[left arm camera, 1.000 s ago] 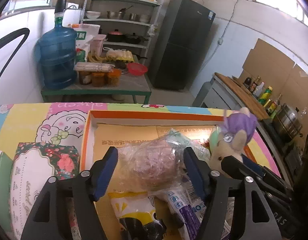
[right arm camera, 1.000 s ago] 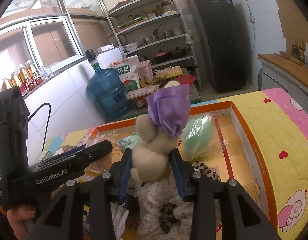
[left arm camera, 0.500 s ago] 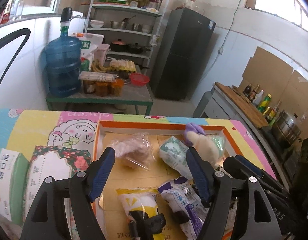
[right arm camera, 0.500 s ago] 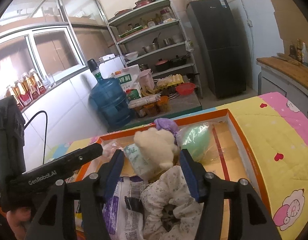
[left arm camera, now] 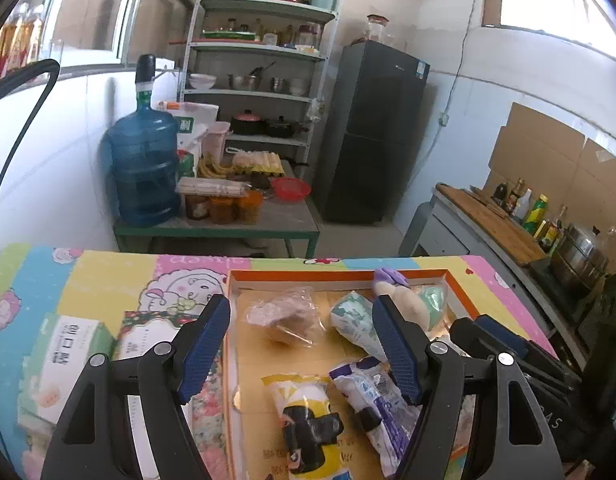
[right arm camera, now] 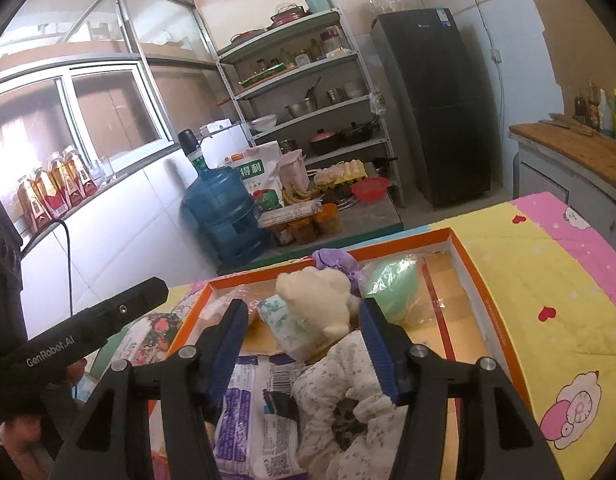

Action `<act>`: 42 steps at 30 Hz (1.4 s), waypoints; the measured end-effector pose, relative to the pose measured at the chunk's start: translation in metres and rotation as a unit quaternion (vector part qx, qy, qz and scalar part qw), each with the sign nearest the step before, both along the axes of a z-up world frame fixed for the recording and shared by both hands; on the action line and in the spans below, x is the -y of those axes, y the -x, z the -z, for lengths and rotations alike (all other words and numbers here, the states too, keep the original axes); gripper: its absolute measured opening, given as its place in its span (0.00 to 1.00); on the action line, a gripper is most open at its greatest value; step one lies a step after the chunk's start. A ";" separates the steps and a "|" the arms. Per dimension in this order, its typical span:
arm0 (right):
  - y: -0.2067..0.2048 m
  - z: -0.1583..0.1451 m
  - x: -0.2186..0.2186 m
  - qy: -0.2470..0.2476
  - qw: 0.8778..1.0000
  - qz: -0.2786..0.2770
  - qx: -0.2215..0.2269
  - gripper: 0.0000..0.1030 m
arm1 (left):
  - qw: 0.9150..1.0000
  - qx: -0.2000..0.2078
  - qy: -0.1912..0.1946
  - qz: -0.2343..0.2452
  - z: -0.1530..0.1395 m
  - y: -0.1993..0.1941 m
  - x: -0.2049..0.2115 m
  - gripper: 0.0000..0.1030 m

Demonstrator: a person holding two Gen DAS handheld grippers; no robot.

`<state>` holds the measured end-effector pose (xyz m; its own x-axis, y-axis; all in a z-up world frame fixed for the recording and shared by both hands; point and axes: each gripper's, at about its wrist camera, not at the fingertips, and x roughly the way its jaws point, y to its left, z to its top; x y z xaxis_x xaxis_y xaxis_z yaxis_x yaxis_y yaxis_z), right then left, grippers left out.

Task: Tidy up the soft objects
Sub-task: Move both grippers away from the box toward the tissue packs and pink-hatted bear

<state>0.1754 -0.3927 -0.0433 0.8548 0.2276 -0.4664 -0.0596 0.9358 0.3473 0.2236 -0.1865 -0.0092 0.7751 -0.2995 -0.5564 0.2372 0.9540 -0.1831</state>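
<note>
An orange-rimmed cardboard box lies on the colourful mat. In it lie a clear bag with a brown lump, a pale tissue pack, a cream plush toy with a purple hat, a green bagged item, a yellow-and-black packet, a purple-white packet and a floral cloth. My left gripper is open and empty above the box. My right gripper is open and empty just behind the plush toy.
Two tissue boxes lie on the mat left of the box. Behind the mat stand a low green table with a blue water jug, a shelf rack, a black fridge and a counter at right.
My left gripper let go of the clear bag and my right gripper let go of the plush toy. Both now lie in the box. Both grippers opened and drew back.
</note>
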 end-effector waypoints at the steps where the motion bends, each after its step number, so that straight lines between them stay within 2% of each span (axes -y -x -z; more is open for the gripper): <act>1: 0.002 -0.002 -0.002 0.003 1.000 0.000 0.002 0.56 | 1.000 0.002 -0.001 -0.001 -0.002 0.003 -0.002 0.73; 17: 0.037 -0.028 -0.043 0.024 0.999 -0.009 0.021 0.56 | 0.999 0.033 -0.012 -0.014 -0.024 0.053 -0.045 0.73; 26: 0.057 -0.033 -0.075 0.034 0.999 -0.022 0.022 0.56 | 0.999 0.044 -0.013 -0.020 -0.028 0.083 -0.075 0.73; 42: 0.079 -0.030 -0.155 0.061 0.995 -0.080 0.009 0.56 | 0.996 0.043 -0.021 -0.070 -0.019 0.124 -0.165 0.73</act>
